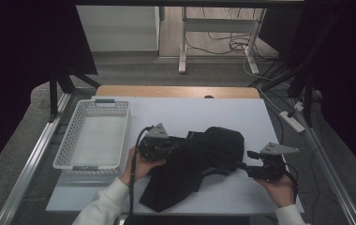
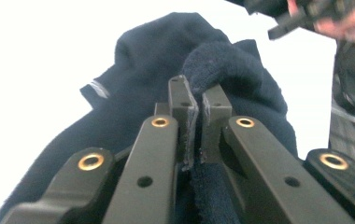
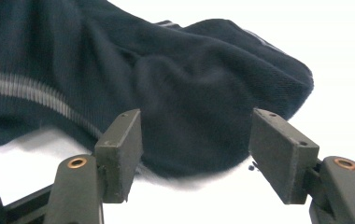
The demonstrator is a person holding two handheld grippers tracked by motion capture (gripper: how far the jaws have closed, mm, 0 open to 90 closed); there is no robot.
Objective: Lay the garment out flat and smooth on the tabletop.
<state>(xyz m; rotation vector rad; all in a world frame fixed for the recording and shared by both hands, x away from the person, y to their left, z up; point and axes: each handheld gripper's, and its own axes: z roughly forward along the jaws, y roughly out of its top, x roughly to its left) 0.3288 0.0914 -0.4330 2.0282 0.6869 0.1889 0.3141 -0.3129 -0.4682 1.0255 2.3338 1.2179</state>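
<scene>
Garment [image 1: 192, 164], dark navy and crumpled, lies in a heap on the white desk [image 1: 241, 112], just right of the basket [image 1: 93, 136] and well apart from its rim. It sprawls from a rounded bulge at the far side down to a loose flap hanging toward the desk's near edge. In the right gripper view a pale stripe runs along a hem of the garment [image 3: 180, 93].

Left gripper [image 1: 164, 149] sits at the garment's left edge, the side nearer the basket, and its fingers [image 2: 183, 109] are clamped together on a raised fold of the garment [image 2: 222, 65]; the cloth is pinched up between the pads and bunches over the tips. The left hand [image 1: 141, 165] grips the tool from below.

Right gripper [image 1: 250, 154] is at the garment's right side, away from the basket, held in the right hand [image 1: 279, 187]. Its fingers [image 3: 119, 149] stand apart, with the garment's edge lying just beyond and between them, the pads not pressing on the cloth. The basket is white, perforated, and sits at the desk's left edge.
</scene>
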